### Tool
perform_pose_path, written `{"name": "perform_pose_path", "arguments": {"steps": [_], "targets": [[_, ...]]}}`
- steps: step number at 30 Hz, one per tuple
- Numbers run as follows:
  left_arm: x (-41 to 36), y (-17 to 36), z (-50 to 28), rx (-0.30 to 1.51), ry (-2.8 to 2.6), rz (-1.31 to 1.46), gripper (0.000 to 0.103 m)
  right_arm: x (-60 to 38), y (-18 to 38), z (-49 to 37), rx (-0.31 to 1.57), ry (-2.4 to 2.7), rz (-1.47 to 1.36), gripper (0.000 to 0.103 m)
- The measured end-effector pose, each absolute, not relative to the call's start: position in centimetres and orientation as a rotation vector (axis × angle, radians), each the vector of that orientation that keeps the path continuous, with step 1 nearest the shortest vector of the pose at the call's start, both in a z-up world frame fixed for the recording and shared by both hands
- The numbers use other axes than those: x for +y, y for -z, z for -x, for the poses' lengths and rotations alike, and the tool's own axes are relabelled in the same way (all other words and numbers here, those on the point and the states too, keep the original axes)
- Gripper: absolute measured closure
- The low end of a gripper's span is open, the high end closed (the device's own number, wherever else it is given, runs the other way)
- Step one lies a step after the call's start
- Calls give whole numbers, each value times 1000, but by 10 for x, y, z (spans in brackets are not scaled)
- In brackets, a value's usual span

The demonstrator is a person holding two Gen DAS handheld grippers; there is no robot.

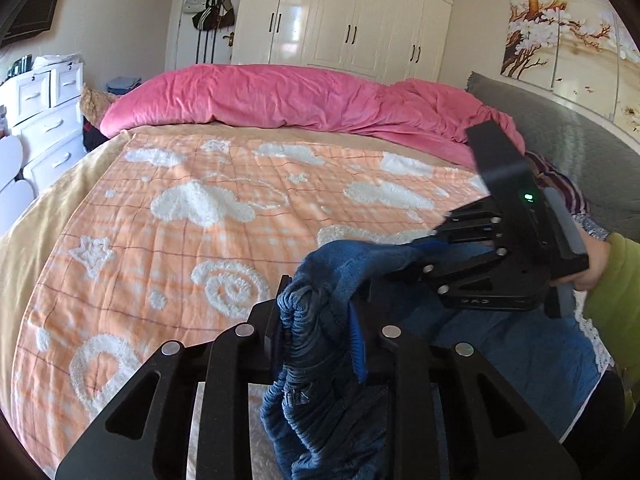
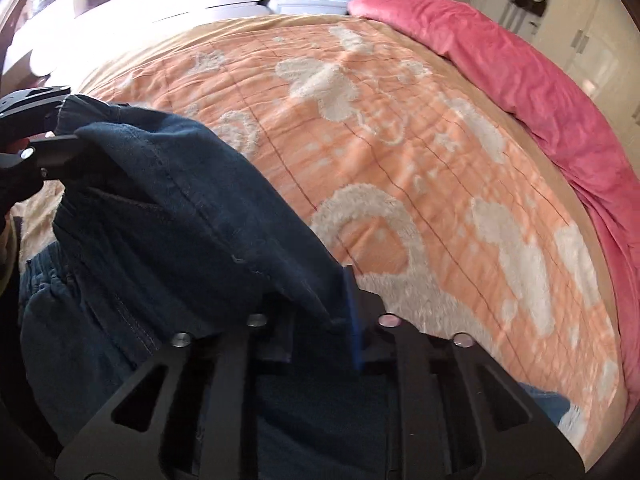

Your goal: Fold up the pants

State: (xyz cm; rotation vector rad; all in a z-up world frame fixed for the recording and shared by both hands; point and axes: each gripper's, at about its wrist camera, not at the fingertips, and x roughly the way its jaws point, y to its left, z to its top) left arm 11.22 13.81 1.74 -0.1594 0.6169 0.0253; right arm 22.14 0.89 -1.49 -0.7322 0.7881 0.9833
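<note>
Orange bedspread, pink duvet, white wardrobe

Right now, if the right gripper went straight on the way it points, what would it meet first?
Probably the orange bedspread: the right gripper, shut on the blue pants, points down at it. The depth is unclear.

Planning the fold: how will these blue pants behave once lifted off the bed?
The pants are probably floppy: the fabric bunches at the left tool and sags below the right tool. Likely fairly heavy, as thick denim-like cloth. Unlikely to slip, being gathered between the pads.
</note>
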Motion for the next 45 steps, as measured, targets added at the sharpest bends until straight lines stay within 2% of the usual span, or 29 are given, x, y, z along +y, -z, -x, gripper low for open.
{"name": "perform_pose_path", "arguments": {"steps": [4, 14, 23, 27, 32, 37, 40, 41, 45], "targets": [[137, -18, -105, 615, -29, 161, 78, -21, -1, -208, 759, -935, 571, 97], [109, -29, -46, 548, 62, 115, 74, -93, -37, -113, 668, -918, 355, 97], [107, 0, 7, 693, 88, 160, 65, -103, 8, -40, 800, -1016, 311, 94], [115, 13, 19, 764, 66, 213, 51, -100, 33, -28, 873, -1022, 329, 94], [130, 21, 39, 840, -18, 244, 52, -98, 38, -18, 869, -1043, 343, 89], [123, -23, 48, 705, 6, 246, 52, -99, 48, -9, 891, -1049, 350, 88], [98, -34, 27, 687, 77, 241, 52, -100, 48, -7, 909, -1062, 332, 81], [87, -31, 15, 693, 135, 267, 52, -102, 47, -6, 923, -1070, 310, 76], [65, 6, -12, 792, 218, 339, 52, -122, 31, -4, 930, -1081, 250, 72]]}}
